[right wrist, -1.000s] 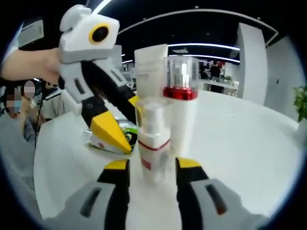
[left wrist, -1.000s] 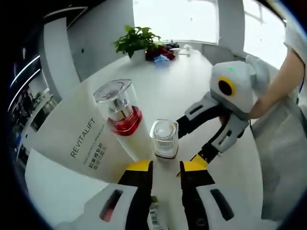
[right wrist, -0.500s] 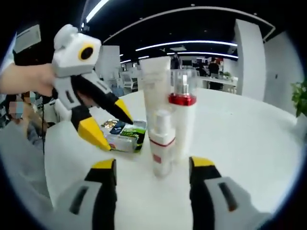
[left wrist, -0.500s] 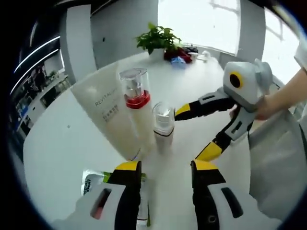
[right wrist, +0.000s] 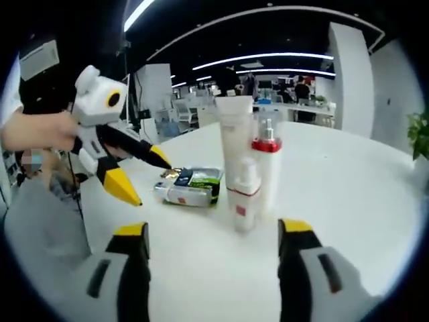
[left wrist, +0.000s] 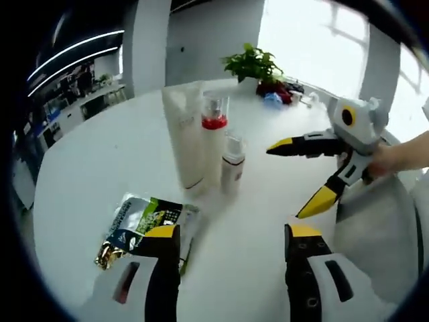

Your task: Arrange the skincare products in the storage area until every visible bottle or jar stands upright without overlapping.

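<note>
Left tongs [left wrist: 231, 243]: jaws apart, empty, near edge of the white surface [left wrist: 87, 168].
Sachets [left wrist: 144, 225]: green packets lying flat at the left, just beside the left jaw; in the right gripper view a small tube [right wrist: 182, 194] lies flat touching them.
Tall tube [left wrist: 186, 144]: upright, far of centre.
Red-collared pump bottle [left wrist: 214, 137]: upright, just right of the tube, close against it.
Small spray bottle [left wrist: 232, 164]: upright, in front of the pair.
Right tongs [left wrist: 303, 176]: jaws apart, empty, right of the bottles.
Done: three products standing together.
Left, likely: the lying tube needs standing; whether the close-set bottles overlap cannot be told.
</note>
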`<state>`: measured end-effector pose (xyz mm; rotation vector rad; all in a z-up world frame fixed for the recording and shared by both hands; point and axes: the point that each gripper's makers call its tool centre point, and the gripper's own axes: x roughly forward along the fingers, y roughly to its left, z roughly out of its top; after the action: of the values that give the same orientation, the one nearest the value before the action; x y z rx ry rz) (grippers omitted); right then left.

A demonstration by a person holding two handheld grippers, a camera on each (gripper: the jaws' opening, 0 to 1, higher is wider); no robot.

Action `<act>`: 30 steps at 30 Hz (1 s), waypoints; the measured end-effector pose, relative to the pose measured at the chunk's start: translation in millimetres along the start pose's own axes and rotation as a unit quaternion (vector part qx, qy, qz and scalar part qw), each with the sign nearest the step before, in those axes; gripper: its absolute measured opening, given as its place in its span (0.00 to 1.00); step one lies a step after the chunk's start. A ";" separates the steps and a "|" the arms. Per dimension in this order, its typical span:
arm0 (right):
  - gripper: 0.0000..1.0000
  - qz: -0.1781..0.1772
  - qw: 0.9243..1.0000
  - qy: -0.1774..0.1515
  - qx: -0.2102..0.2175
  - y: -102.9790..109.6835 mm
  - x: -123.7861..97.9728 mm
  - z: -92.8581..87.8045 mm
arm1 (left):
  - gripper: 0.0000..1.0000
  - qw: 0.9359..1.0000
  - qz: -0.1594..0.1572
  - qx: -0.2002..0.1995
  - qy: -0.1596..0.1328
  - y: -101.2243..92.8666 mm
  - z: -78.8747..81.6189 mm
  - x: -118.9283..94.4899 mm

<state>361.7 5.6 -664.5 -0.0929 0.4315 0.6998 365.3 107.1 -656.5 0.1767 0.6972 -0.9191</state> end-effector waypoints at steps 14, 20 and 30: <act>0.89 0.022 1.000 0.005 0.011 18.5 -38.8 0.5 | 0.74 0.998 0.024 -0.058 -0.027 -15.8 -17.5 -38.9; 0.93 0.020 1.000 0.006 0.019 21.3 -52.8 2.2 | 0.78 0.996 0.024 -0.081 -0.042 -27.7 -24.3 -53.5; 0.95 0.013 1.000 0.001 0.025 25.7 -72.4 5.9 | 0.83 0.992 0.040 -0.103 -0.061 -34.3 -34.3 -76.1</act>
<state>298.0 -17.1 -627.7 -0.0412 0.4516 0.7141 291.3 151.8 -630.5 -0.0337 0.6615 -0.7695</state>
